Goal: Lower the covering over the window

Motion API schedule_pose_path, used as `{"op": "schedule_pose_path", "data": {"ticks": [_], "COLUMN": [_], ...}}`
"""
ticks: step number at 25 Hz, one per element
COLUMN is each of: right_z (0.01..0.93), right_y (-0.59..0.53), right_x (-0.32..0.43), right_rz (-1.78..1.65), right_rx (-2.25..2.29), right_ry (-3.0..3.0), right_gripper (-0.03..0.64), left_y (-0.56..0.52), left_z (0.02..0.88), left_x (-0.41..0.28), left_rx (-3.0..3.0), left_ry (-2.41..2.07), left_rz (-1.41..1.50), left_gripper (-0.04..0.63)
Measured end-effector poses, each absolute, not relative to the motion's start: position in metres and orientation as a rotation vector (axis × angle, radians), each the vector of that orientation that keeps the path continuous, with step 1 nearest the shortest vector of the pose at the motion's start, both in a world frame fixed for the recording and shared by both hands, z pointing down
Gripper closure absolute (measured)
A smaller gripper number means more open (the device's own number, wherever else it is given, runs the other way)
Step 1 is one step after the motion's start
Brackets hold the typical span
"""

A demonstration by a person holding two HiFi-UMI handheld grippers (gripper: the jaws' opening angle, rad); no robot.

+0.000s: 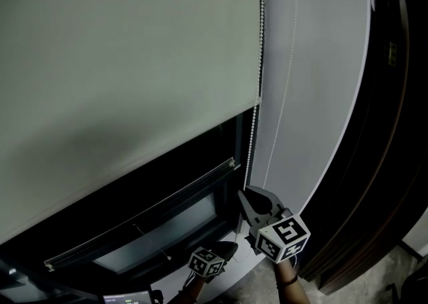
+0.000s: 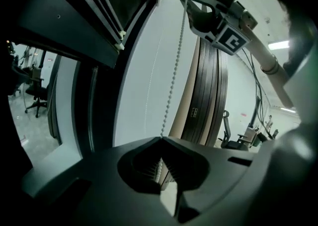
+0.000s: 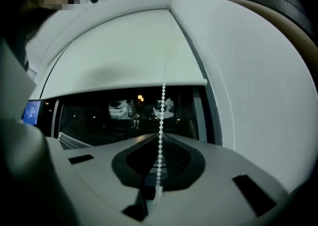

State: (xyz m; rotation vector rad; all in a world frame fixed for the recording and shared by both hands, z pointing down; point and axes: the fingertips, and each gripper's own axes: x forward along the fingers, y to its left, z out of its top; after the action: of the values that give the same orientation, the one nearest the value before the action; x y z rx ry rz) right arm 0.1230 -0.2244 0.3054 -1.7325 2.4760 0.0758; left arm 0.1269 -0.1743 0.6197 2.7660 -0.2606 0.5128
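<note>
Our left gripper [image 2: 161, 139] was clamped shut on the white beaded pull chain [image 2: 171, 91], well below the pale grey fabric roller blind [image 1: 127, 75]. Our right gripper [image 3: 160, 135], nearer the blind's bottom edge, looked closed on the same chain. In the head view the left jaws were too dark to make out. The blind covered the upper part of the dark window [image 3: 119, 115], and glass showed beneath the blind. Right of the blind, white wall [image 1: 314, 95] lay open up to dark curved panels [image 1: 391, 129]. We counted two grippers, one blind, one chain and a fainter beaded line [image 1: 286, 89]; we could not tell whether that line was chain or shadow.
</note>
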Motion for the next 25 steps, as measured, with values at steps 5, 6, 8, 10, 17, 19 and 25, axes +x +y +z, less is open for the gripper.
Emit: {"op": "schedule_pose_path", "data": {"ticks": [5, 6, 8, 10, 17, 19, 25], "right_z": [0.303, 0.303, 0.302, 0.305, 0.459, 0.508, 0.586], "right_y": [-0.215, -0.211, -0.203, -0.196, -0.207, -0.203, -0.193], "right_x": [0.133, 0.134, 0.132, 0.132, 0.133, 0.129, 0.110], "right_rz": [-0.002, 0.002, 0.012, -0.001, -0.353, -0.493, -0.740], "right_rx": [-1.652, -1.640, -1.619, -1.609, -1.846, -1.862, -1.856], "right_ry": [2.343, 2.328, 2.310, 2.303, 2.403, 2.408, 2.471], "right_gripper": [0.595, 0.595, 0.595, 0.595, 0.595, 0.595, 0.595], "left_y": [-0.175, -0.173, -0.170, -0.172, -0.195, -0.191, -0.180], "left_z": [0.618, 0.616, 0.608, 0.586, 0.453, 0.410, 0.356], "left_x": [0.117, 0.113, 0.106, 0.103, 0.099, 0.103, 0.136], "left_rx": [2.709, 2.725, 2.782, 2.826, 3.014, 3.022, 3.106], "left_ry": [-0.274, -0.282, -0.306, -0.334, -0.415, -0.352, -0.208], "left_rz": [0.466, 0.475, 0.468, 0.366, -0.058, -0.210, -0.275], "left_gripper": [0.589, 0.589, 0.589, 0.585, 0.584, 0.584, 0.543]}}
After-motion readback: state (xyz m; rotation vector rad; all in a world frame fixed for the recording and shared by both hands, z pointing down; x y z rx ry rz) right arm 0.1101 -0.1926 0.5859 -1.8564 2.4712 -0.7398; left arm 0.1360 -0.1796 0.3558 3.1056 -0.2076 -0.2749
